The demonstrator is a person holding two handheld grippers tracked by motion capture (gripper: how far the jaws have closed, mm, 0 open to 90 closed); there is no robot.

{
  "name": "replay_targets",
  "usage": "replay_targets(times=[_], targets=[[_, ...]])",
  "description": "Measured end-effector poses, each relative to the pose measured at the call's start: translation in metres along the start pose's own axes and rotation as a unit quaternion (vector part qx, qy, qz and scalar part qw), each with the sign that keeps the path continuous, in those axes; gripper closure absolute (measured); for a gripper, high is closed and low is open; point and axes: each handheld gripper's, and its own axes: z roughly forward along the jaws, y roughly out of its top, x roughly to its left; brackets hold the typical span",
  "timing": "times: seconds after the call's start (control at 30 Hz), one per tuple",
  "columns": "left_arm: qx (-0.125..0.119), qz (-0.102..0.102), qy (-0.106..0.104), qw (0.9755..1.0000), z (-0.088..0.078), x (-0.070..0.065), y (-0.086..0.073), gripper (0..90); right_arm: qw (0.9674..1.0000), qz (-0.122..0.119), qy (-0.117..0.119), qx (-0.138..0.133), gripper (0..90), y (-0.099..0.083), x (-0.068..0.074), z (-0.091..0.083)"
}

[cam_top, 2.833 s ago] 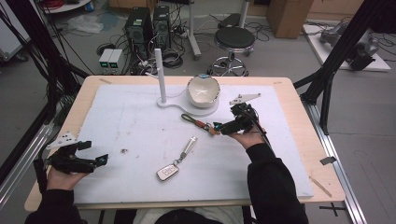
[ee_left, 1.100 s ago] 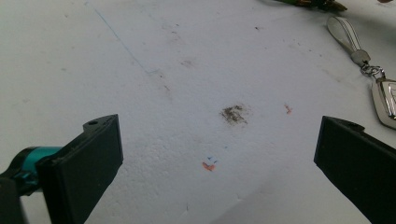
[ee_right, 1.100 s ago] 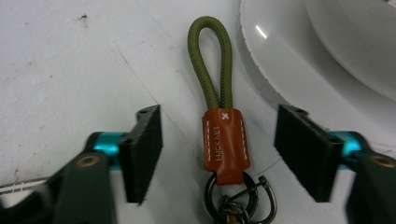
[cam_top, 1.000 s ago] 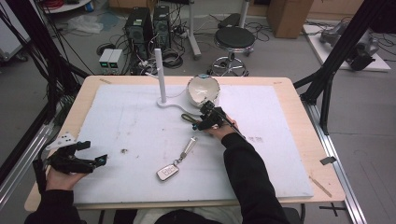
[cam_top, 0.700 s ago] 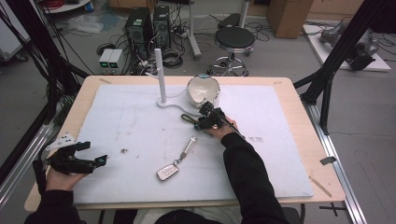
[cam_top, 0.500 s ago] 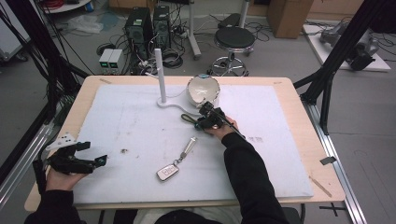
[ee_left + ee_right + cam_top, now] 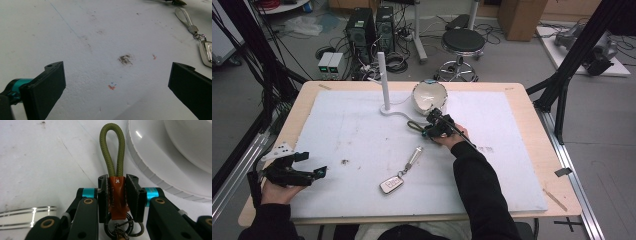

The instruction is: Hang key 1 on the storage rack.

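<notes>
My right gripper (image 7: 428,131) sits just below the white bowl (image 7: 430,95), shut on a keychain. In the right gripper view the pads (image 7: 132,195) squeeze its brown leather wrap (image 7: 117,192). The olive rope loop (image 7: 111,150) sticks out ahead of the jaws toward the bowl's rim (image 7: 150,170), and metal rings hang behind the wrap. From above, the olive loop (image 7: 414,125) lies on the white board (image 7: 362,135). My left gripper (image 7: 312,164) rests at the board's front left, open (image 7: 116,87) with nothing between its jaws.
A car key fob (image 7: 391,184) with a grey strap (image 7: 414,156) lies mid-board, and the fob (image 7: 207,51) shows at the right edge of the left gripper view. A white post (image 7: 384,82) on a curved base stands left of the bowl. Wooden table edges surround the board.
My right hand has moved left from the spot right of the bowl to the olive keychain below it and has stayed there. The left hand has not moved.
</notes>
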Motion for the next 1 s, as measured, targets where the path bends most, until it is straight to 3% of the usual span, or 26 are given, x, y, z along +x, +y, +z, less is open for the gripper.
replay_targets(times=[0.37,0.53,0.77,1.0], targets=[[-0.004,-0.003,-0.002,1.0,-0.001,0.0,0.0,1.7,0.9998,-0.011,0.001,-0.014,72.9,0.008,0.001,-0.034],[-0.002,-0.006,-0.003,1.0,0.0,0.001,-0.001,1.7,0.9992,0.0,0.013,-0.037,72.9,0.009,0.001,-0.05],[-0.002,-0.005,-0.003,1.0,0.0,0.001,-0.001,1.7,0.9982,-0.004,0.021,-0.056,72.9,0.014,0.005,-0.064],[-0.004,-0.006,-0.004,1.0,0.0,0.001,-0.001,1.7,0.9962,-0.016,0.023,-0.082,72.9,0.038,0.009,-0.084]])
